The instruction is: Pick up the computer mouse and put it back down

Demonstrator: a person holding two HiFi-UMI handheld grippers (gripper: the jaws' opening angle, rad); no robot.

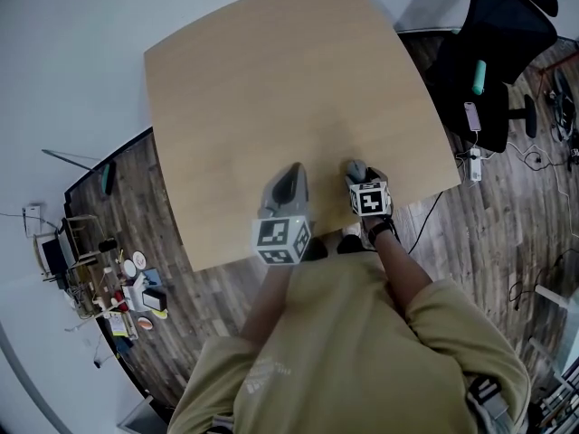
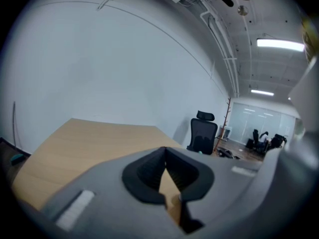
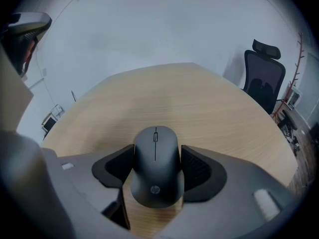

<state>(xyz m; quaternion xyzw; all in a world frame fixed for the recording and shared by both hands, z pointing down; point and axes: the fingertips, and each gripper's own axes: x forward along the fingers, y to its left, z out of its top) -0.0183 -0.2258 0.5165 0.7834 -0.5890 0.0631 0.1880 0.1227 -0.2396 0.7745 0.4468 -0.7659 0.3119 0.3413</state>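
Note:
A dark grey computer mouse (image 3: pixel 155 166) sits between the black pads of my right gripper (image 3: pixel 156 156), which touch both its sides; the jaws are shut on it. From the head view the mouse (image 1: pixel 355 166) shows at the tip of the right gripper (image 1: pixel 358 174), near the front right edge of the light wooden table (image 1: pixel 289 80). Whether the mouse rests on the wood or hangs just above it I cannot tell. My left gripper (image 1: pixel 291 172) hovers a little to the left, over the table's front edge. In its own view the left gripper (image 2: pixel 165 156) is shut, tips touching, with nothing held.
A black office chair (image 1: pixel 493 52) stands beyond the table's right corner, also seen as the chair (image 3: pixel 264 78) against the wall. A white power strip (image 1: pixel 473 163) and cables lie on the wooden floor to the right. Small clutter (image 1: pixel 127 287) sits on the floor at the left.

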